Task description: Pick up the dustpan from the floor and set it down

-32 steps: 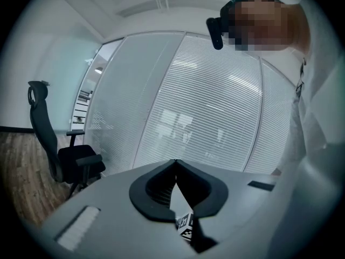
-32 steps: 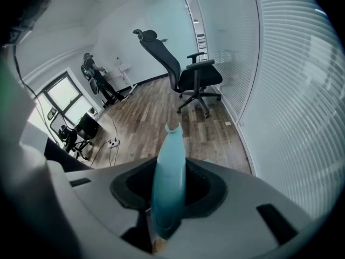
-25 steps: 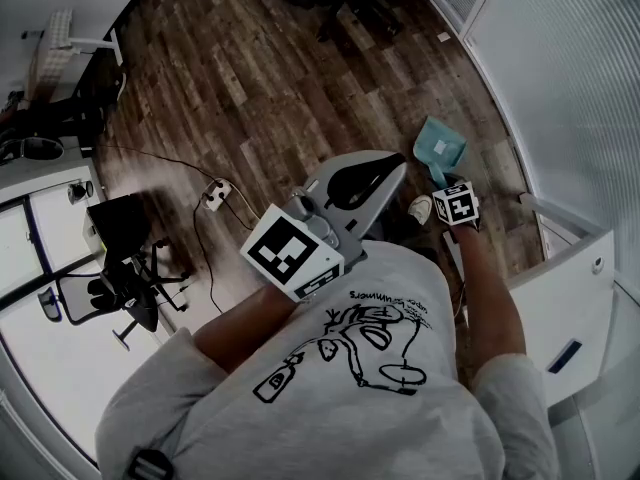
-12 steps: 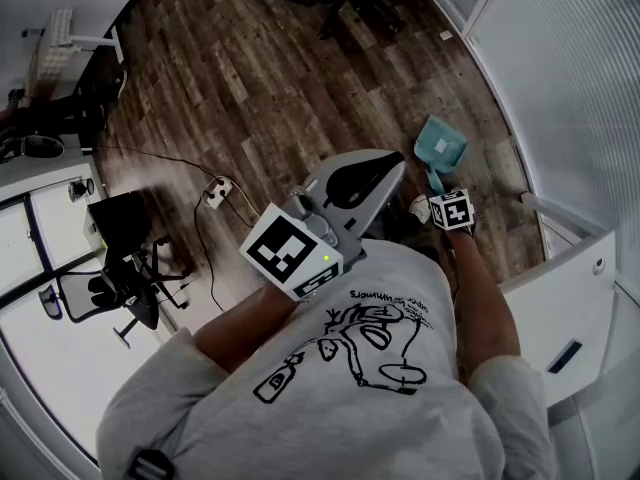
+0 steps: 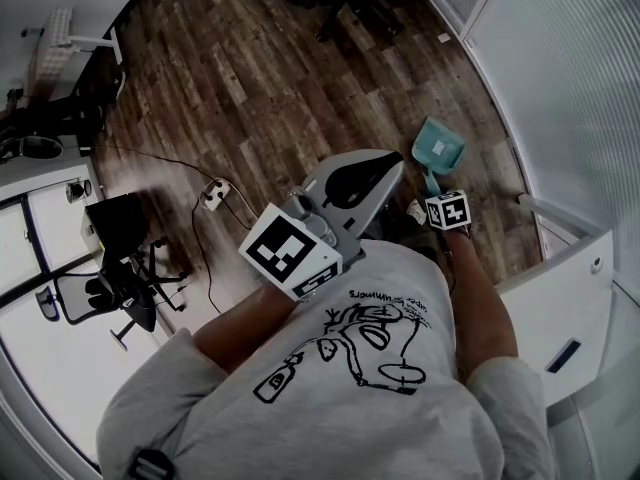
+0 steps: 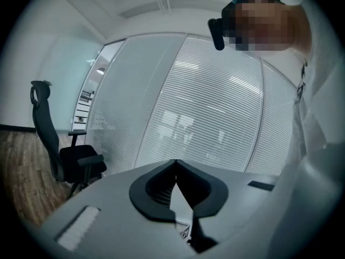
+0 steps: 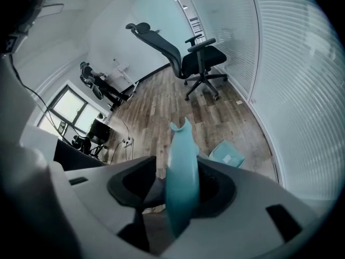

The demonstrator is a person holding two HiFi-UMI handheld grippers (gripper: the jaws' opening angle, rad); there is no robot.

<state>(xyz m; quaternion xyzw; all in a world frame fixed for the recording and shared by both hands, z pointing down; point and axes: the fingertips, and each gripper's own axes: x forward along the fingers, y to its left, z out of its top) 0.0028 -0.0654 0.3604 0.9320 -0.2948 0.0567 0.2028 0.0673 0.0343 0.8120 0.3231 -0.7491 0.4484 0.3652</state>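
Observation:
The teal dustpan [image 5: 438, 146] rests with its pan on the wood floor by the glass wall. Its handle rises towards my right gripper [image 5: 447, 210]. In the right gripper view the teal handle [image 7: 181, 177] stands upright between the jaws of the right gripper [image 7: 178, 190], and the pan [image 7: 226, 154] lies beyond. The jaws have just been opening; there is a gap beside the handle on its left, so they stand open around it. My left gripper [image 5: 396, 165] is held level in front of my chest; in its own view the left gripper [image 6: 175, 165] is shut on nothing.
A frosted glass wall with blinds [image 5: 560, 88] runs along the right, with a white cabinet [image 5: 560, 298] below it. My shoe [image 5: 418, 208] is beside the right gripper. A power strip with cables [image 5: 215, 194] lies on the floor. Office chairs [image 7: 183, 55] [image 5: 120, 293] stand further off.
The right gripper has shifted a little to the left, towards the shoe. The dustpan's pan stays in the same spot on the floor. The left gripper has not moved.

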